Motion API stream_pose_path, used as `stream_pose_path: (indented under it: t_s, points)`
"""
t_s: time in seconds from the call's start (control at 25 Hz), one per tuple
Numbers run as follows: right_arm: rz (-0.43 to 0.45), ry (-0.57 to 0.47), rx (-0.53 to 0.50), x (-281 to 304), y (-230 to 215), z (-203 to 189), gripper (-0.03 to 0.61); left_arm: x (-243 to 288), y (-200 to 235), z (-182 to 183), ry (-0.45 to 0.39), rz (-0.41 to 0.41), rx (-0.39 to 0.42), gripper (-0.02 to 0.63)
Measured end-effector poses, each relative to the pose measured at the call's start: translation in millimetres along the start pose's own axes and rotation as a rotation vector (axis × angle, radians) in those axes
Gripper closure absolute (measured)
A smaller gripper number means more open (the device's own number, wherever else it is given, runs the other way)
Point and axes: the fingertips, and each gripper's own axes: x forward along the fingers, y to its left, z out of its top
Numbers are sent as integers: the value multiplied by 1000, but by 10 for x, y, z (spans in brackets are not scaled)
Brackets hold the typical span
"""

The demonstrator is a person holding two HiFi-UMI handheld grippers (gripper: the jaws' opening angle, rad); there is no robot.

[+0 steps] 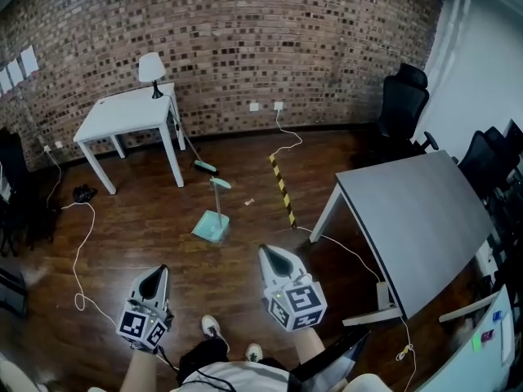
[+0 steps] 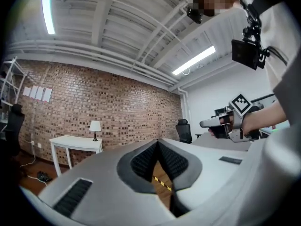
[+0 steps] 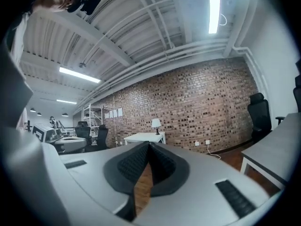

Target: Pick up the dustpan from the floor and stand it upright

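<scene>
I'm holding both tools level and low, and the dustpan point(image 1: 211, 225) is lying flat on the wooden floor ahead of them, a little nearer the line of the left gripper point(image 1: 158, 271) than of the right gripper point(image 1: 266, 251), well apart from both. Its handle is pointing away from the tools, toward the brick wall point(image 1: 245, 31). Both pairs of jaws are pressed together at the tips with nothing pinched between them.

As I judge it, I'm at the approach step. To do it well I need to tip one tool downward, spread its jaws before reaching the handle, and take the handle partway along its length so the pan swings under it as I lift. Then I should set the pan's edge on the floor and let go only once it is balancing.

Only the head view is showing the dustpan. Both gripper views are looking over it at the wall, the white table point(image 1: 122, 117) and the lamp point(image 1: 151, 68). The left gripper view alone is catching the other tool in its hand, off to its right side.
</scene>
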Motion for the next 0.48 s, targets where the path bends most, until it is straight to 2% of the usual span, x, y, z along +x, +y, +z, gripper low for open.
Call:
stream_pose_path:
  t_s: [0.2,0.48]
  points:
    - [0,-23,-102,-172,252,161,580,-207,-60,143,-5,18,21,621]
    - [-18,-80,-148,-90,648,316,583,-266,84,340,-20,-14,83,621]
